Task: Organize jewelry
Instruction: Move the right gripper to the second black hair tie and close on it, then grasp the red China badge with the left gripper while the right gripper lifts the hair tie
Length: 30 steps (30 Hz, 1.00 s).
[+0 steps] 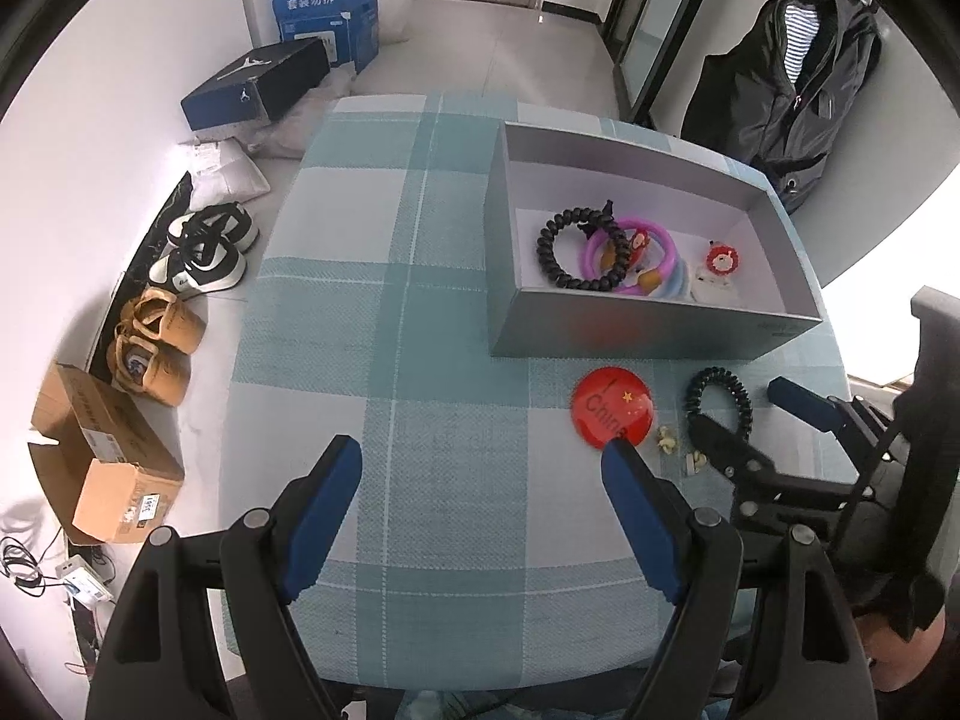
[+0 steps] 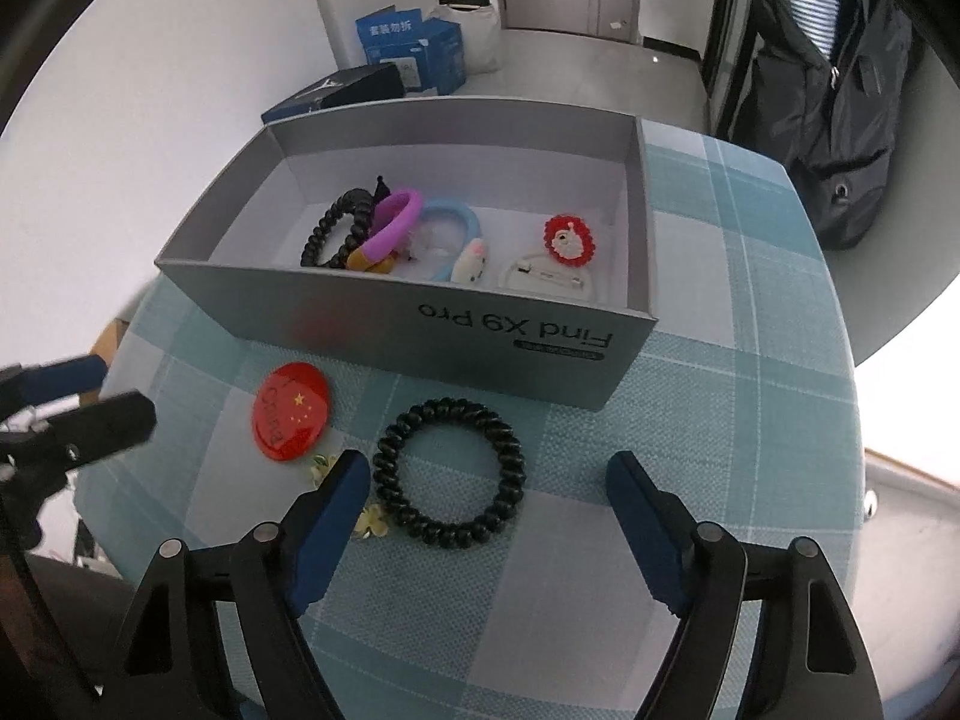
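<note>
A black coil hair tie [image 2: 447,407] lies flat on the checked tablecloth, in front of the grey open box [image 2: 420,324]. My right gripper [image 2: 489,468] is open and low over the tie. Its left pad sits beside the tie's left edge and its right pad stands well apart. A red round badge [image 2: 292,417] and small yellow flower pieces [image 2: 372,521] lie left of the tie. In the box lie another black coil tie [image 1: 561,252], purple and blue rings and a red lion brooch [image 2: 569,240]. My left gripper [image 1: 480,456] is open over bare cloth, its right fingertip near the badge [image 1: 613,405].
The box takes up the table's far right part. The round table edge falls away to the left, where shoes [image 1: 204,252] and cardboard boxes [image 1: 102,456] lie on the floor. A dark jacket [image 1: 798,78] hangs beyond the table's far right corner.
</note>
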### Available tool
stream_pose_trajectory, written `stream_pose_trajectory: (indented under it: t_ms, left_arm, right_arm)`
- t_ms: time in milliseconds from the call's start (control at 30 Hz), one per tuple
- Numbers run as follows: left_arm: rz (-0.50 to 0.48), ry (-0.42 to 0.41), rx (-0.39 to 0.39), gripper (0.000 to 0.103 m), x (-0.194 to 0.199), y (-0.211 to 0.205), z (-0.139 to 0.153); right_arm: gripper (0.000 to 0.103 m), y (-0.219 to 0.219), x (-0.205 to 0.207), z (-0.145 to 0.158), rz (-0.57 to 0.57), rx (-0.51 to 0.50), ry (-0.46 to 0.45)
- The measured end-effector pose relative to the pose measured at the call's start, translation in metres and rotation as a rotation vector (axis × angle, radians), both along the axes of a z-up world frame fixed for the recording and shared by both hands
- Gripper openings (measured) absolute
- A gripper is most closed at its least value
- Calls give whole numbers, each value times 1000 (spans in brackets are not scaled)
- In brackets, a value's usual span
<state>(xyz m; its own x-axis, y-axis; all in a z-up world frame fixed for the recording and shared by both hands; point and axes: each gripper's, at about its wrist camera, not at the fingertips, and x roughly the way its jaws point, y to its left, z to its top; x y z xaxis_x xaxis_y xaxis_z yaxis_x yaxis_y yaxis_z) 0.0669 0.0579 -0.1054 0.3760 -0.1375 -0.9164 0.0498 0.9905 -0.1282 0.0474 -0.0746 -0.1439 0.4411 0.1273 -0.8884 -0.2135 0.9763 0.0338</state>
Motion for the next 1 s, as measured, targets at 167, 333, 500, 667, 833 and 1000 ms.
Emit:
stream_pose_trajectory:
  t_ms: [167, 333, 500, 667, 833, 1000]
  left_arm:
    - [17, 4, -14, 79, 1, 3, -1]
    - [19, 0, -3, 79, 2, 4, -1]
    - [18, 7, 6, 79, 4, 2, -5]
    - [14, 15, 17, 79, 6, 0, -9]
    - [8, 22, 15, 79, 9, -4, -11]
    - [-29, 39, 15, 79, 11, -15, -11]
  right_arm:
    - [77, 9, -5, -1, 35, -36, -9]
    - [63, 13, -8, 0, 43, -78, -21]
    - [47, 11, -10, 2, 26, -45, -18]
    - [42, 2, -9, 8, 8, 18, -11]
    - [41, -12, -8, 22, -21, 111, -23]
    - [40, -28, -7, 26, -67, 192, -12]
